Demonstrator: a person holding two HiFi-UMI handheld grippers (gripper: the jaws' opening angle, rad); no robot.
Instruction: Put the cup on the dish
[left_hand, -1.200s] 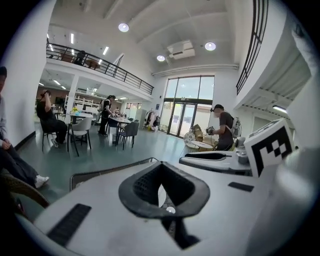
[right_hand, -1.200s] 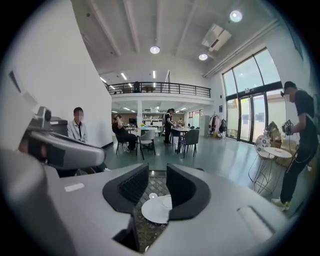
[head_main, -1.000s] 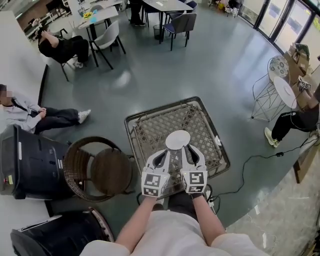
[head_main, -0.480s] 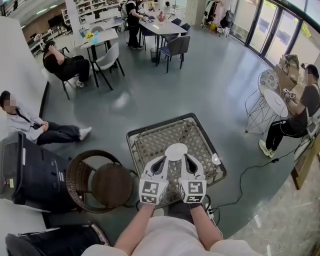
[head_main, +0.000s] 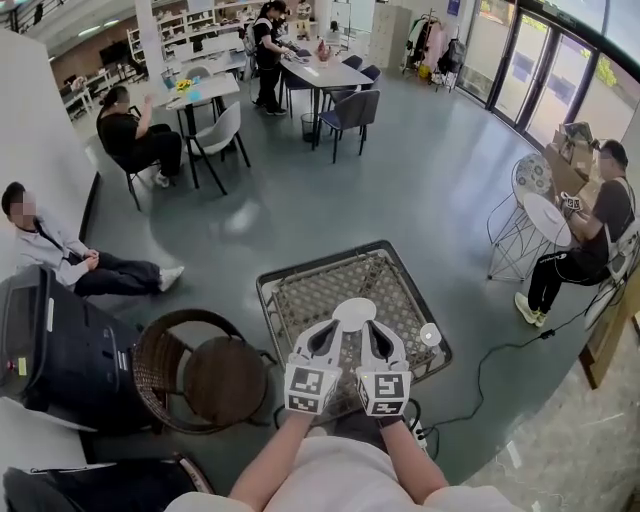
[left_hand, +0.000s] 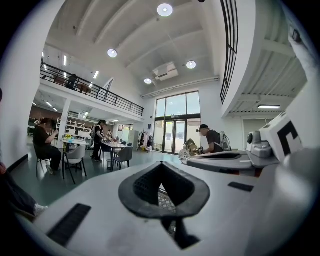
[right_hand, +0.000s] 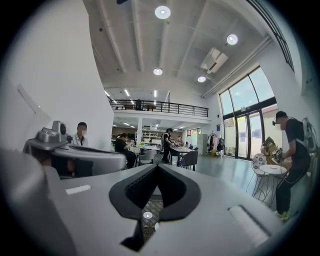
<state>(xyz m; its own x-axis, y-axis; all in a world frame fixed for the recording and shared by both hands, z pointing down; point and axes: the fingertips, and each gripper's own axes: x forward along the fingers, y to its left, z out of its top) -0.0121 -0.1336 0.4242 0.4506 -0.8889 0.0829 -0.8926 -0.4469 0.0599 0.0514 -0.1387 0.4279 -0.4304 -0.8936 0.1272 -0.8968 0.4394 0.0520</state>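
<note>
A white dish (head_main: 356, 310) lies on the square wicker table (head_main: 300, 292), near its middle. A small white cup (head_main: 430, 335) stands by the table's right edge, apart from the dish. My left gripper (head_main: 337, 325) and right gripper (head_main: 369, 326) hang side by side over the table's near half, their tips just short of the dish. Both are shut with nothing between the jaws. In the left gripper view the jaws (left_hand: 162, 166) meet at the tips and point level into the room. The right gripper view shows the same (right_hand: 157, 168), with wicker showing below the jaws.
A round brown wicker chair (head_main: 205, 375) stands left of the table, with a black bin (head_main: 55, 350) beyond it. A cable (head_main: 500, 372) runs across the floor on the right. People sit at tables at the back left (head_main: 135, 135) and at the right (head_main: 590, 240).
Both grippers have risen a little over the table, still side by side. The head view has tilted up, so more of the room shows and the cup at the table's right edge is plain.
</note>
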